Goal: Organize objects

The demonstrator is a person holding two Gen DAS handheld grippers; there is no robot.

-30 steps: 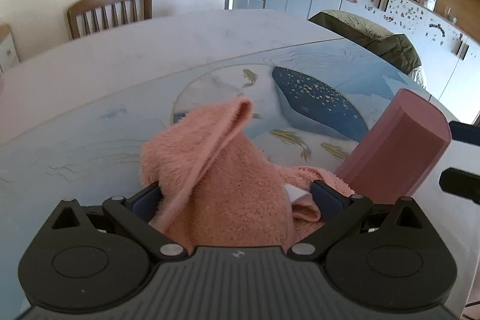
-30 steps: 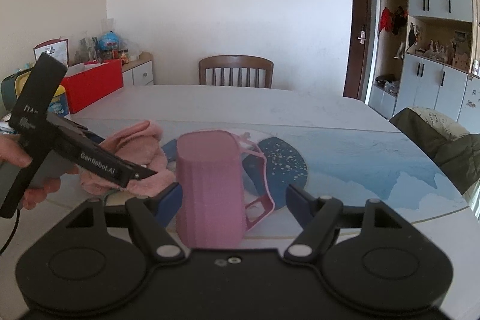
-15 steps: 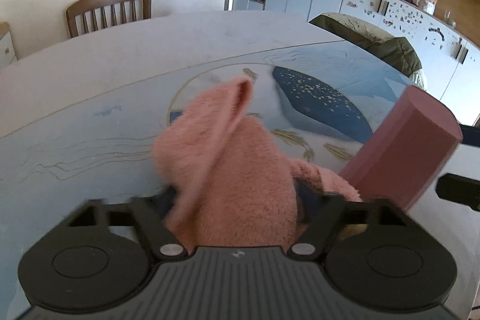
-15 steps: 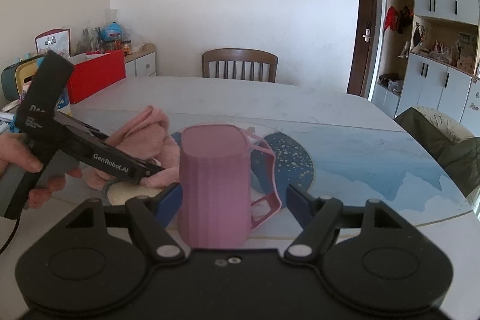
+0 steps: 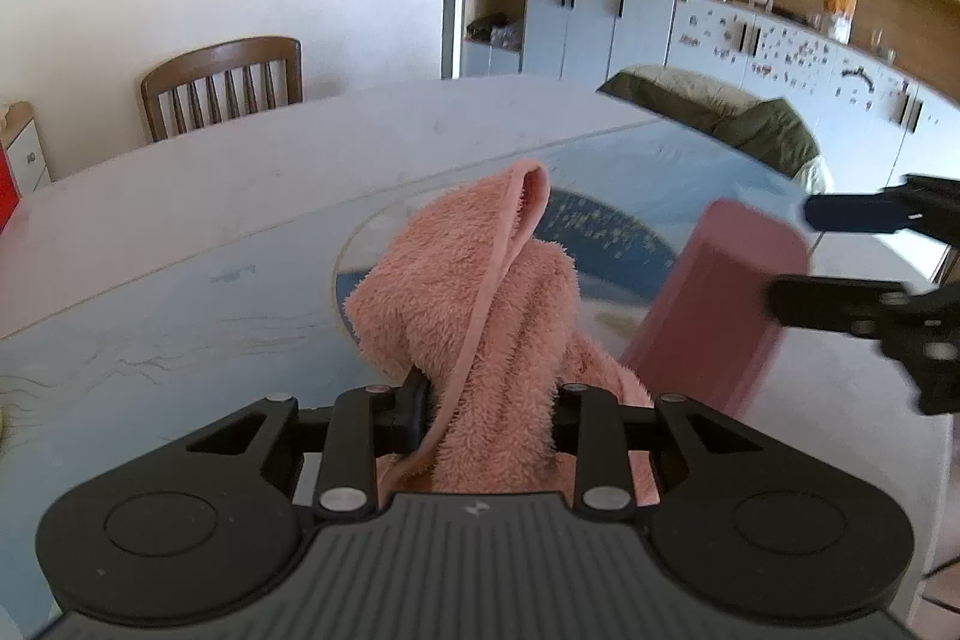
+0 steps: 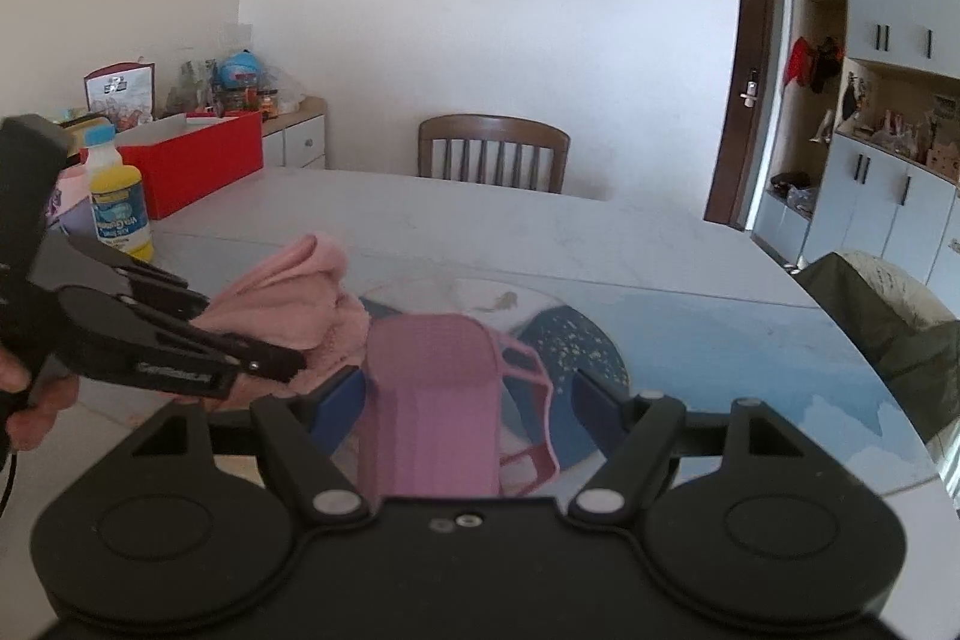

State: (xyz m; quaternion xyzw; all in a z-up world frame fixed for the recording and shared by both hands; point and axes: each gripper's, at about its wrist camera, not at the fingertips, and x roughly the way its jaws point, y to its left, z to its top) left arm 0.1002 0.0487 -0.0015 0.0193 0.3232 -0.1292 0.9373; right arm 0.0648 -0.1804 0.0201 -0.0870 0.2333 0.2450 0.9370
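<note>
The pink towel [image 5: 480, 292] is pinched in the clenched left claw [image 5: 489, 403] and bunched upward, apparently for lifting off the worktop [image 5: 180, 232]. Just right of it, the upturned pink cup [image 6: 432, 400] is straddled by the released right claw [image 6: 468, 400], apparently positioned for a grip.

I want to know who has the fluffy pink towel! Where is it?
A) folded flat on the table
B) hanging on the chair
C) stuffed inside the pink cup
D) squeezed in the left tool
D: the left tool is shut on the pink towel, which bunches up between its fingers.
</note>
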